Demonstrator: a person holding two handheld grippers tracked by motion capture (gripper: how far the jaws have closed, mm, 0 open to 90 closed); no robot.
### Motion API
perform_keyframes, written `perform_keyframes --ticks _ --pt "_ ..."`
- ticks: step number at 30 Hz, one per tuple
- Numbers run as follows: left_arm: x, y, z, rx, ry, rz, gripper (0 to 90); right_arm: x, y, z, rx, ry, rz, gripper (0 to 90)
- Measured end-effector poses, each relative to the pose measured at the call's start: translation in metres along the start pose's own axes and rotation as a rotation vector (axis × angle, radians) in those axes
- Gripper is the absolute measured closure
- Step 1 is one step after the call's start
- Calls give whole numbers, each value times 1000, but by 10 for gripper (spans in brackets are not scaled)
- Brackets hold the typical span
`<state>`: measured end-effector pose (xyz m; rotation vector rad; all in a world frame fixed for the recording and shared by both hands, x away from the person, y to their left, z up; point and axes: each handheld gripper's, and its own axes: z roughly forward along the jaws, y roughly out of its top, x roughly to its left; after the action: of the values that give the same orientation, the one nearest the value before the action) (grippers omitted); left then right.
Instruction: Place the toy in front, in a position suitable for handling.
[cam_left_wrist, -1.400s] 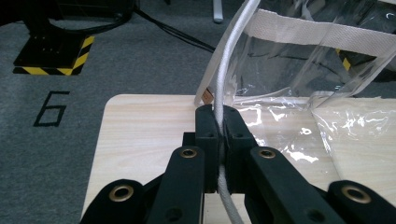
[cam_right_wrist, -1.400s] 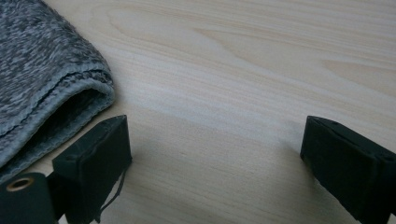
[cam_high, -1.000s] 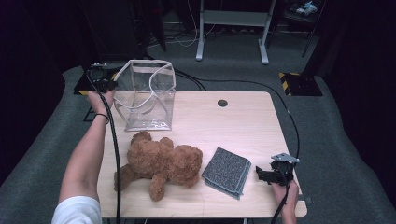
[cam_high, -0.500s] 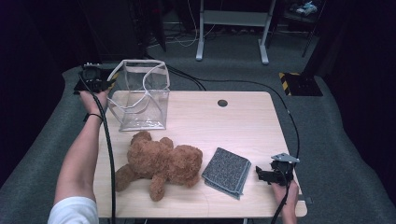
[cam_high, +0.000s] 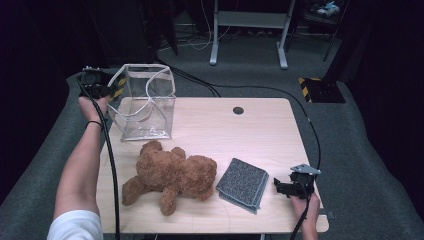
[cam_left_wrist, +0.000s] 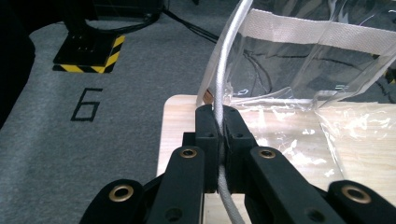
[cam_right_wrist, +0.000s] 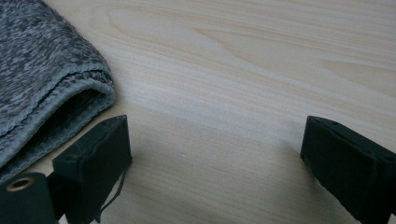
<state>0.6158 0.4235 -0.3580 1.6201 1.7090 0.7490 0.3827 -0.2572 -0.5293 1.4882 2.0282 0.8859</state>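
Note:
A clear plastic bag (cam_high: 145, 102) with white trim stands at the table's far left corner. My left gripper (cam_high: 104, 91) is shut on the bag's white cord handle (cam_left_wrist: 223, 70), which runs up between the closed jaws in the left gripper view. A brown teddy bear (cam_high: 172, 175) lies on its side at the front middle. Beside it to the right lies a folded grey cloth (cam_high: 243, 183), seen again as the folded grey cloth (cam_right_wrist: 42, 84) in the right gripper view. My right gripper (cam_high: 278, 186) rests open on the table just right of the cloth, nothing between its jaws.
The wooden table (cam_high: 235, 135) has a round hole (cam_high: 238, 110) near its far edge. Black cables (cam_high: 260, 90) trail off the back and right side. Grey carpet surrounds the table, with a yellow-black striped base (cam_high: 320, 87) at the back right.
My left gripper has pulled the bag's handle to the left, and the bag has shifted and leaned left with it. The right gripper has stayed put.

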Motion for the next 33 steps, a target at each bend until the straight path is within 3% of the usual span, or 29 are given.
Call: perform_keyframes --ticks 7,9,10,11,14,16,18,21,22,24,26,32,33 --pt "5 0 0 6 1 2 853 0 0 0 2 0 2 80" --pt "5 1 -1 5 2 7 730 0 0 0 2 0 2 80" --pt "4 1 -4 3 -10 4 730 0 0 0 2 0 2 80" --pt "3 2 -9 1 -20 5 588 0 0 0 2 0 2 81" --pt "2 2 -12 19 -36 5 486 0 0 0 1 -1 2 81" --pt "0 -1 -10 58 -53 12 462 0 0 0 2 -1 2 81" --pt "0 -1 -9 69 -55 14 472 0 0 0 1 -1 2 81" --pt "-4 -3 -3 104 -41 59 598 0 0 0 -2 0 -2 82" --pt "-6 -4 -2 99 -35 41 672 0 0 0 -2 0 -2 82" --pt "-5 -5 -1 98 -20 54 778 0 0 0 -1 -2 -2 82" --pt "-2 -7 -1 77 -23 31 841 0 0 0 -2 0 -2 81" --pt "3 -10 -1 55 -3 23 873 0 0 0 -1 -2 -2 82" --pt "2 -10 -1 52 2 3 873 0 0 0 -1 -1 -1 82"
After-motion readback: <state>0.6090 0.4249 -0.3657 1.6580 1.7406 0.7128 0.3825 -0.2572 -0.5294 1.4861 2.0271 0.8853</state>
